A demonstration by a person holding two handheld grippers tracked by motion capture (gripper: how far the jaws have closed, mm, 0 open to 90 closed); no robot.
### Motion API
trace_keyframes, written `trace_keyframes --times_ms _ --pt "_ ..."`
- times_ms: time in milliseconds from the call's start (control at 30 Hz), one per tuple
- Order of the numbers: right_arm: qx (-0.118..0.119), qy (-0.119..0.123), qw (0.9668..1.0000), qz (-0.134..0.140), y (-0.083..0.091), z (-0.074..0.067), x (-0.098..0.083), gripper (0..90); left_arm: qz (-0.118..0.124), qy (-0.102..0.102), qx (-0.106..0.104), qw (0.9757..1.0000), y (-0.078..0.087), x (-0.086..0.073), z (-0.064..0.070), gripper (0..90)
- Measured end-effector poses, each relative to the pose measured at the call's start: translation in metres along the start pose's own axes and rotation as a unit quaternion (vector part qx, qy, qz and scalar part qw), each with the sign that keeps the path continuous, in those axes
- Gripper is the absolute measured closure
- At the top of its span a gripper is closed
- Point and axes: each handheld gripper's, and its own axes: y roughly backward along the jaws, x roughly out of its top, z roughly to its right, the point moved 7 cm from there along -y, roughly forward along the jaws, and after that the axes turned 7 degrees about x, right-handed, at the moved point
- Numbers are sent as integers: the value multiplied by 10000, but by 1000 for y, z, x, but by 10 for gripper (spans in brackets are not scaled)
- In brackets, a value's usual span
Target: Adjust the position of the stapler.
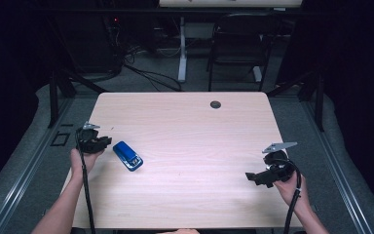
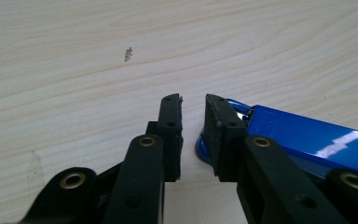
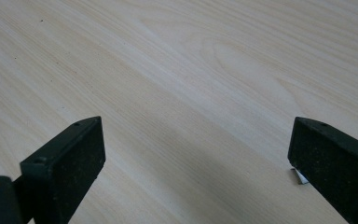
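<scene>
A blue stapler lies on the pale wooden table at its left side. My left gripper hovers just left of it, held in a hand at the table's left edge. In the left gripper view its jaws stand nearly together with a narrow empty gap, and the stapler lies just outside the right-hand jaw. My right gripper is held over the table's right front part. In the right gripper view it is wide open over bare wood.
A round cable hole sits near the table's far edge. A dark chair and cables stand on the floor beyond. A tiny white scrap lies on the wood by the right gripper's right-hand jaw.
</scene>
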Motion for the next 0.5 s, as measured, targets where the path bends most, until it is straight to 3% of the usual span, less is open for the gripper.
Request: trace_keyframes --times_ms 67,233,300,500 --pt "-1 -9 10000 45 1 0 1 36 -20 -23 -29 10000 -1 0 1 816" --pt "29 -9 10000 34 2 1 0 37 -109 -331 -94 9993 -9 2 10 839" --pt "30 -40 10000 19 1 1 0 37 -137 -288 -36 9995 -12 2 12 837" --pt "54 17 10000 30 1 -1 0 40 -202 -437 -54 9988 -20 2 15 837"
